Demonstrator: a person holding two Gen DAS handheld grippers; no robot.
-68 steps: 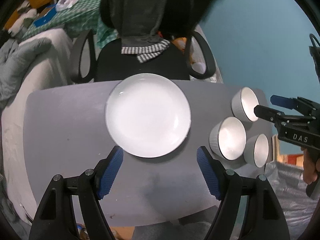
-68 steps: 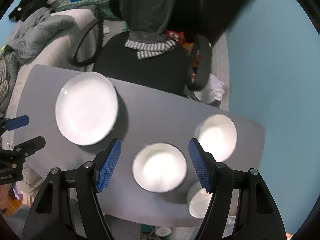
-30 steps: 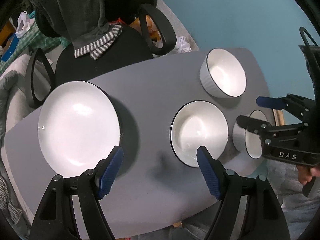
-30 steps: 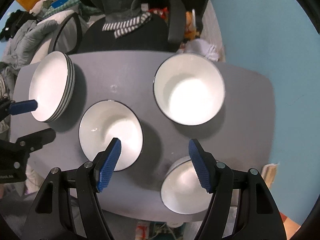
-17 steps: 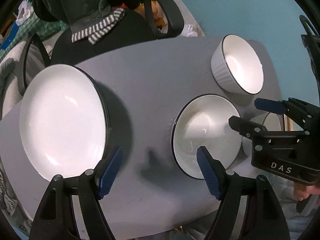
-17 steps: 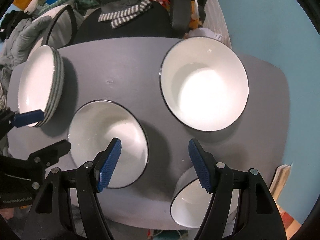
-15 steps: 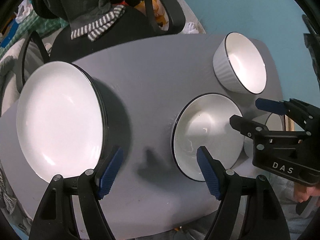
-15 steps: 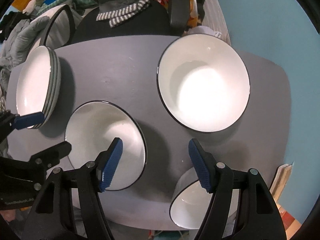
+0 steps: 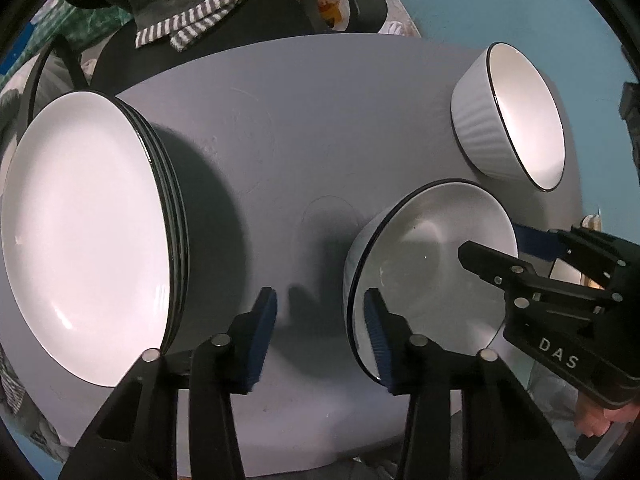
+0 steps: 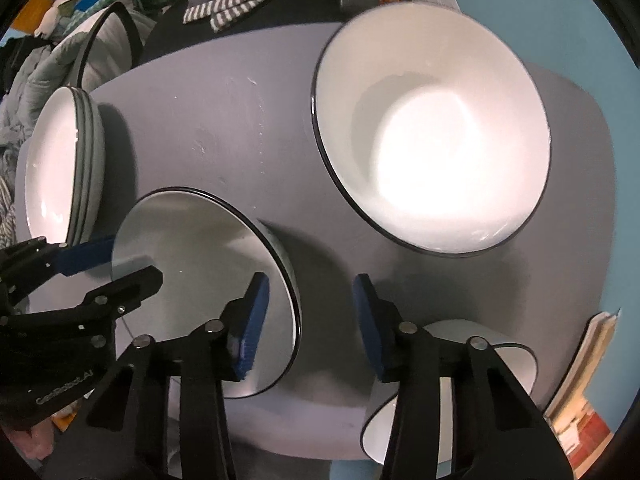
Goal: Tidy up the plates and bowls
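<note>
The left tongs (image 9: 320, 320) hang over the left rim of the middle bowl (image 9: 432, 264), with one blue pad inside the bowl and the other outside over the bench (image 9: 300, 128). The right tongs (image 10: 308, 312) straddle the opposite rim of the same bowl in the same way. On both, the jaws have just been closing, but a clear gap is visible between the pads and the rim, so they are half spread and pinch nothing.

This middle bowl is white and glossy inside, shallow, with a thin black line around the rim; it stands on the grey bench near its front edge. Behind it to the right stands a deeper bowl (image 9: 516, 116) with a ribbed white outer wall and the same black rim line, apart from the middle one. A third, small bowl (image 10: 452, 392) is at the front right corner, mostly hidden behind the right tongs. On the left side of the bench is a stack of plates (image 9: 88, 232), white with dark rims, well apart from the bowls. Behind the bench is a black chair (image 9: 200, 52) with a grey striped cloth (image 9: 192, 24) on it.
</note>
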